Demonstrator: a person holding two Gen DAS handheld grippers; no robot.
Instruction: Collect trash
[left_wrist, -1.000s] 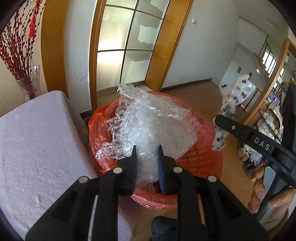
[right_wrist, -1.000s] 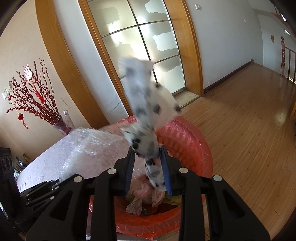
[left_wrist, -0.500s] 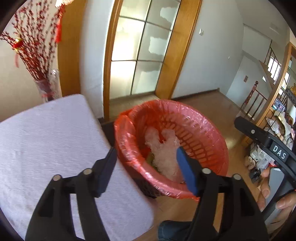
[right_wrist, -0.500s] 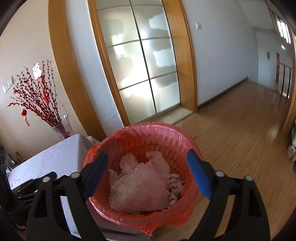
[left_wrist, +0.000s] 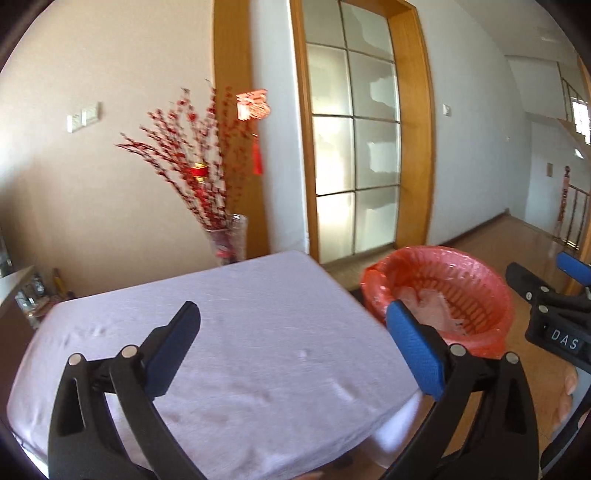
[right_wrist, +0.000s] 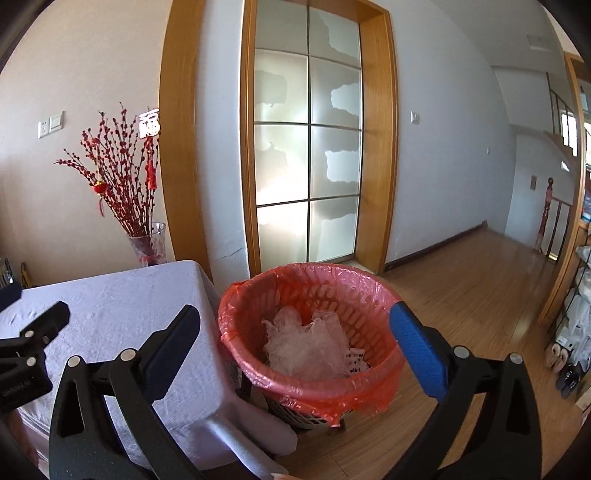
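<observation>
**Two pieces of trash binned; both grippers empty**

Two items, bubble wrap (right_wrist: 306, 347) and a spotted scrap (right_wrist: 356, 360), lie inside the red-lined basket (right_wrist: 373, 291) on the floor beside the table's (right_wrist: 110, 302) right edge. The left gripper (left_wrist: 291, 347) and right gripper (right_wrist: 295, 347) are both still opening, nothing between them. Risk: a careless swing could tip the light basket. A vase (right_wrist: 149, 245) of red branches stands behind the table's far corner, clear of the work.

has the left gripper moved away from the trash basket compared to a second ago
Yes. The left gripper, jaws opening and empty, has swung left: the trash basket now sits at its right, the table ahead.
</observation>
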